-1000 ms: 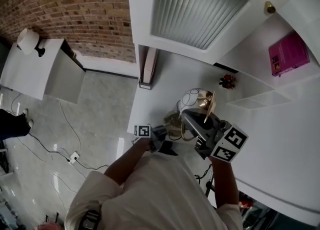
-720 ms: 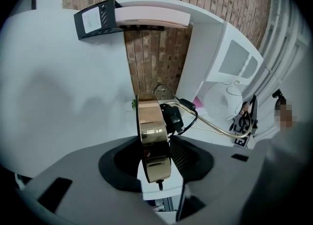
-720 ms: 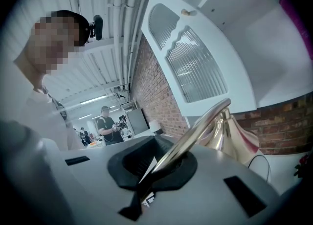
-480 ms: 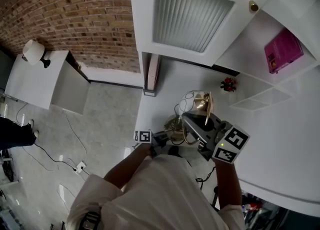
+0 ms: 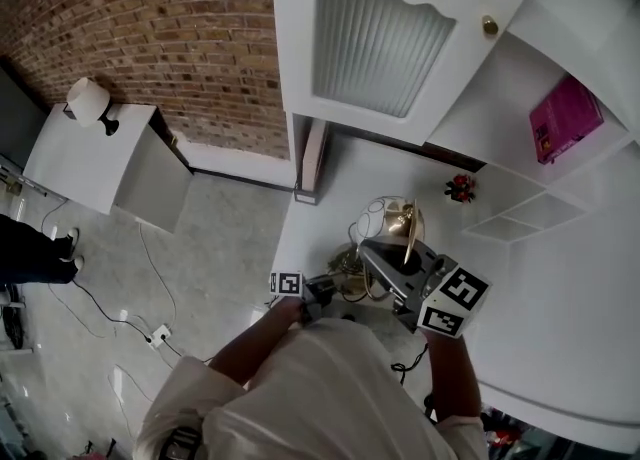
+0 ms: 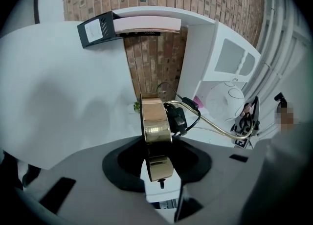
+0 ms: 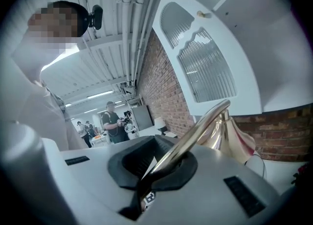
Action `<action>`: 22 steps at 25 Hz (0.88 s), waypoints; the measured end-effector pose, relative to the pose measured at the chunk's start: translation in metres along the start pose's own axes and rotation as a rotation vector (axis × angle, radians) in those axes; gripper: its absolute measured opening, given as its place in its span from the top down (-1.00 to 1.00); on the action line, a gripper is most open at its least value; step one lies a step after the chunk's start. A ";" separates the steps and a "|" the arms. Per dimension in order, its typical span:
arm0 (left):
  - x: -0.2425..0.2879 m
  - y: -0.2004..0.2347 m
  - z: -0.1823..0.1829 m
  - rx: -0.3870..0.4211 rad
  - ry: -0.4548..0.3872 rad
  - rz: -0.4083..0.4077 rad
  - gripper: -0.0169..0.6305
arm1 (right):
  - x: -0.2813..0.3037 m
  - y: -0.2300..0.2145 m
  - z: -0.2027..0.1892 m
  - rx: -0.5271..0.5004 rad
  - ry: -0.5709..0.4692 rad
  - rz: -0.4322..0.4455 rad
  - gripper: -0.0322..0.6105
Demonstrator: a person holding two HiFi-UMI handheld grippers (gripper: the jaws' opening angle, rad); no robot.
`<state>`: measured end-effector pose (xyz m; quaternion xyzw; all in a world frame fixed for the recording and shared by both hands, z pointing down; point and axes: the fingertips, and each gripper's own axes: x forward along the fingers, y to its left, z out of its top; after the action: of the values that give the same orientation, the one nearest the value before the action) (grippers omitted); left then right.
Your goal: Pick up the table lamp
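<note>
Your table lamp (image 6: 155, 121): polished brass-look metal, glossy, mirror-smooth. Your shirt (image 5: 320, 388): pale matt cloth. Around you: brick wall (image 5: 150, 8), rough, matt; cabinet door (image 5: 390, 48), smooth white paint, ribbed glass panel; floor (image 5: 210, 238), glossy, stone-look.

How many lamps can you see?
2. A gold metal table lamp with a white globe shade is at the white counter; a small white-shaded lamp stands on the white cabinet. Others may be hidden.

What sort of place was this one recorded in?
Probably a home-style set inside a lab or workshop hall: a brick wall, a white cabinet with a ribbed glass door, and, in the right gripper view, people standing under strip lights.
</note>
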<state>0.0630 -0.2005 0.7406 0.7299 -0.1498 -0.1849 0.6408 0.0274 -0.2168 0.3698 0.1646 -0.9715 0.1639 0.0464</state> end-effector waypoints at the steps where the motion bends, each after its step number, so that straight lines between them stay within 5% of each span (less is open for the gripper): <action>1: 0.001 -0.002 0.000 0.001 -0.010 0.001 0.51 | -0.001 0.002 0.001 -0.006 0.004 0.004 0.86; 8: 0.008 -0.010 -0.006 -0.003 -0.080 0.002 0.53 | -0.014 0.018 0.001 -0.057 0.037 0.062 0.86; 11: 0.003 -0.001 -0.008 0.026 -0.086 0.088 0.53 | -0.019 0.023 0.001 -0.066 0.032 0.084 0.86; 15: 0.013 -0.010 -0.011 0.012 -0.115 0.007 0.53 | -0.028 0.024 -0.001 -0.064 0.025 0.101 0.86; 22: 0.011 -0.007 -0.010 0.056 -0.125 0.044 0.53 | -0.032 0.024 -0.004 -0.074 0.041 0.126 0.86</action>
<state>0.0767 -0.1959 0.7339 0.7311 -0.2105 -0.2116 0.6135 0.0494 -0.1846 0.3621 0.0978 -0.9842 0.1340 0.0617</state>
